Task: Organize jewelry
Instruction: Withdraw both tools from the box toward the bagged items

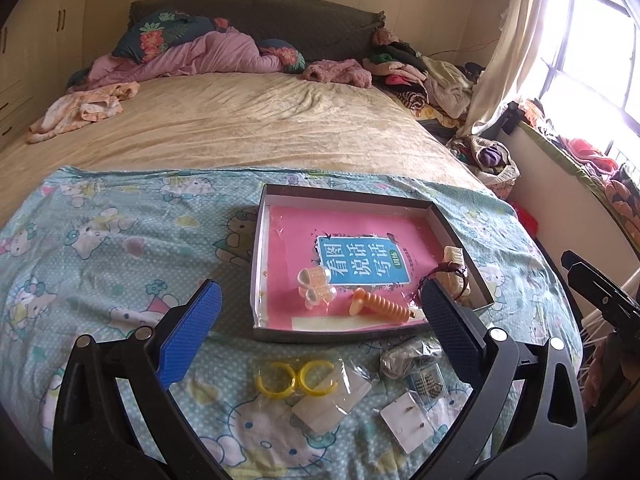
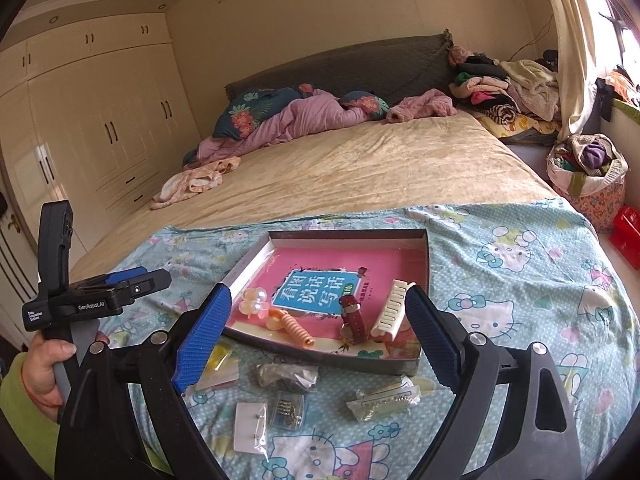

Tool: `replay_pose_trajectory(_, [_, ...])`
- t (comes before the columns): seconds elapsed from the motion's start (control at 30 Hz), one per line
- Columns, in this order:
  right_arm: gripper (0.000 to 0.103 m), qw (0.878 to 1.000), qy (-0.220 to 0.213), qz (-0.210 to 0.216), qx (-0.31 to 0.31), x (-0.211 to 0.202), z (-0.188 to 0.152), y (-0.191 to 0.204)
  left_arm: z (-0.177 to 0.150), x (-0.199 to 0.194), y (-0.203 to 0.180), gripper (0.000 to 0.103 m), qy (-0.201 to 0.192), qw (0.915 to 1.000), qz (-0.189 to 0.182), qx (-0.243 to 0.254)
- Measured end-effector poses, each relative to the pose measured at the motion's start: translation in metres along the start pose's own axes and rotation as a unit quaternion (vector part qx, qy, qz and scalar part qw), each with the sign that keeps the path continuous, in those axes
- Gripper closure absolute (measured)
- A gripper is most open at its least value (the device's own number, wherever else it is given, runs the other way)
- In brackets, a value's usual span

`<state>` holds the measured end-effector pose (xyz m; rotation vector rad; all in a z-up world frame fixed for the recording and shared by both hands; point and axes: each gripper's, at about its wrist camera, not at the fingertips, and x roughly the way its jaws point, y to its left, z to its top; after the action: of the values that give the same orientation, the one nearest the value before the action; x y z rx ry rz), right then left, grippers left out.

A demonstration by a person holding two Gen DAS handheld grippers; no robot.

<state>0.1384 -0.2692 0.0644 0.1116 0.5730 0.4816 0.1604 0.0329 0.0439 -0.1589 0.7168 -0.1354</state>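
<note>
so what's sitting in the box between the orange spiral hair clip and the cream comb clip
A dark red wristwatch stands between the orange spiral hair clip and the cream comb-shaped hair clip, on the pink book lining the shallow box. The right wrist view shows it best.

In your right-wrist view, the pink book point(image 2: 320, 280) lying in the shallow box point(image 2: 424, 264) carries "看图说话写话" on its blue panel, while your left tool point(image 2: 136, 280) bears "GenRobot.AI"; its smaller label stays unreadable.
</note>
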Motion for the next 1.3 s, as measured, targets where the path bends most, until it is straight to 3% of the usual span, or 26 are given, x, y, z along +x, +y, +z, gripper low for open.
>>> replay_pose_trajectory(0.43, [0.014, 1.0, 0.016, 0.014, -0.021, -0.005, -0.008, 0.023, -0.021, -0.016, 0.003, 0.01, 0.001, 0.9998, 0.012, 0.016])
replay_pose_trajectory(1.3, [0.014, 0.991, 0.126, 0.046, -0.029, 0.03, -0.074, 0.053, -0.075, -0.009, 0.008, 0.01, 0.045, 0.9977, 0.026, 0.044])
